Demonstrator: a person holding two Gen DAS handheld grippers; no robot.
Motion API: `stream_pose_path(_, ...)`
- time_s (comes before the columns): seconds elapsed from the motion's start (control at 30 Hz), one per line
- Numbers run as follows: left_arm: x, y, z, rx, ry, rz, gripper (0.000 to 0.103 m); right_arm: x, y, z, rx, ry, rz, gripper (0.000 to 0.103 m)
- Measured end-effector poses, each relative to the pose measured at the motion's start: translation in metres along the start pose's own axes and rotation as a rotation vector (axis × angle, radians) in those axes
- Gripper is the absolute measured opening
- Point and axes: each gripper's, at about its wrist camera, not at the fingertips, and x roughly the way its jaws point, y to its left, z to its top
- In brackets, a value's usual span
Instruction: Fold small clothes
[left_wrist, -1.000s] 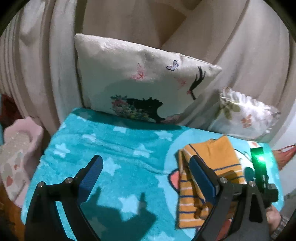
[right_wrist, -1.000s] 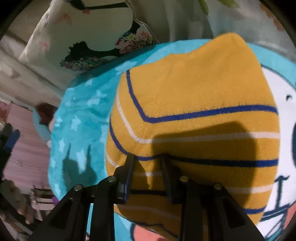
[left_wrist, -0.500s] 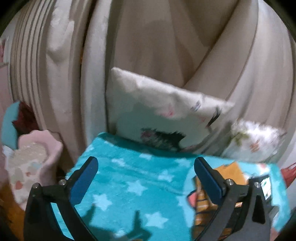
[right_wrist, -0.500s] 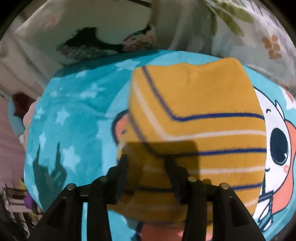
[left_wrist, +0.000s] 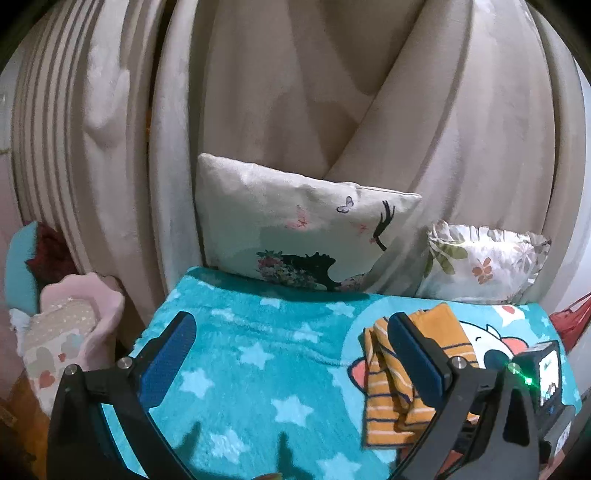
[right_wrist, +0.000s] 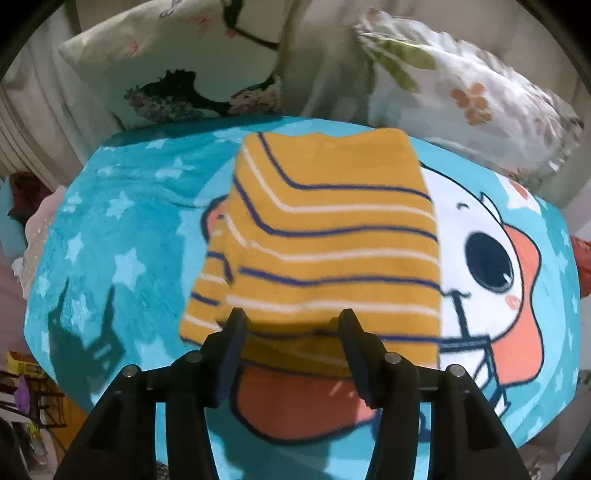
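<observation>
Left wrist view, left to right. Pink scalloped cushion (left_wrist: 79, 314) at far left, off the edge of the blanket. Left tool (left_wrist: 291, 354): jaws spread wide, nothing between the blue pads (left_wrist: 168, 360); it hangs above the turquoise star-print blanket (left_wrist: 258, 354). Cream curtain (left_wrist: 295, 92) fills the background. White printed pillow (left_wrist: 295, 229) leans upright against the curtain at the blanket's far edge. Floral ruffled pillow (left_wrist: 484, 266) just beside it, to the right. Folded orange striped garment (left_wrist: 388, 387) lies on the right half of the blanket, partly hidden behind the left tool's right finger. A green light shows on the right tool's body at the lower right of this view.

Right wrist view, left to right. Tool shadows fall on the blanket (right_wrist: 110, 258) at left. Garment (right_wrist: 332, 240): orange knit with navy and white stripes, folded into a compact rectangle, a narrower layer sticking out at its lower left. It lies flat on the blanket, partly covering the cartoon character print (right_wrist: 487, 266). Right tool (right_wrist: 290, 325): jaws parted, gripping nothing; fingertips sit at the garment's near edge. Whether they touch the cloth cannot be told. View slightly blurred. The two pillows stand beyond the garment's far edge.
</observation>
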Motion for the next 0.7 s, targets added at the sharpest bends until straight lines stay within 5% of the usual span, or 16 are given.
stream_pose_path(0.13, -0.044, -0.025, -0.006, 0.016, -0.092, 0.130, 0.103, -0.015, -0.030, -0.027, 0.042, -0.023, 0.008, 0.057)
stream_pose_path(0.27, -0.083, -0.050, -0.017, 0.030, -0.187, 0.155, 0.103, -0.039, -0.055, -0.056, 0.049, -0.088, 0.003, 0.057)
stream_pose_path(0.47, -0.088, -0.096, -0.049, 0.166, -0.027, 0.096, 0.103, -0.053, -0.073, -0.090, 0.025, -0.102, -0.027, 0.060)
stream_pose_path(0.7, -0.057, -0.120, -0.107, 0.165, 0.277, 0.003, 0.103, -0.052, -0.094, -0.120, 0.034, -0.062, -0.057, 0.060)
